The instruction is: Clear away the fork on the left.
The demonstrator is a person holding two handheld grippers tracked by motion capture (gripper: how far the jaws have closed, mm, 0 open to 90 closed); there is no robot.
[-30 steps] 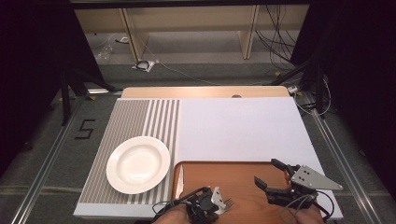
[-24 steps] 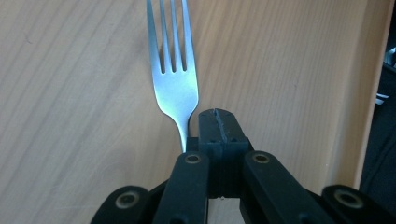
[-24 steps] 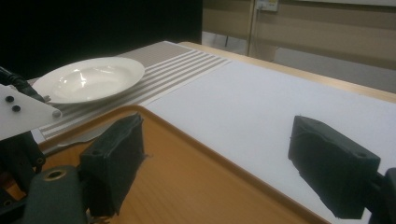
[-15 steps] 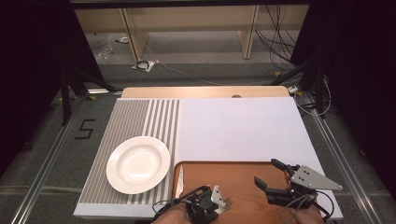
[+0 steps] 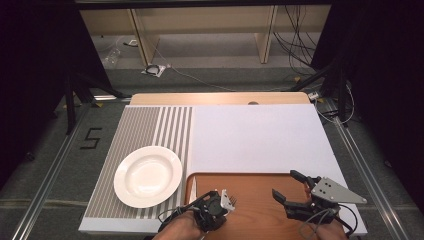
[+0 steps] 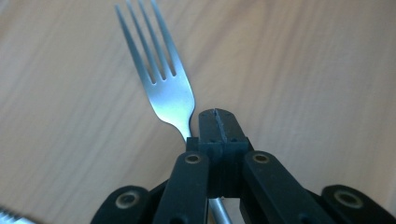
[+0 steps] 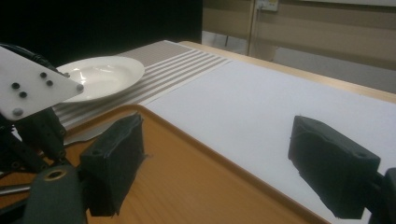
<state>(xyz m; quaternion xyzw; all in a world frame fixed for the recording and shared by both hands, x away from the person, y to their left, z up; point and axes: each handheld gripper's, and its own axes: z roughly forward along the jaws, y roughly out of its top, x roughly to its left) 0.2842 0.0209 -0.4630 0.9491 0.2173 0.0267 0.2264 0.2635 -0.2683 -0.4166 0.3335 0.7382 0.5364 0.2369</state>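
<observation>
The left tongs (image 6: 218,128) were clamped on a fork (image 6: 161,88), held just over the wooden tray (image 5: 260,187). Nothing had moved since a second before, so the fork waited. The right tongs (image 5: 289,187) stood wide apart, near the white plate (image 5: 148,176).

One fork (image 6: 163,84), one white plate (image 5: 148,176), one wooden tray (image 5: 255,210), two grippers: left (image 5: 220,207), right (image 5: 290,190).

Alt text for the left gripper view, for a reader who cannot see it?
The left gripper's black jaws are shut on the neck of a shiny silver metal fork, whose four tines point up and away. Behind it lies the blurred, light-brown wood-grain surface of a tray.
</observation>
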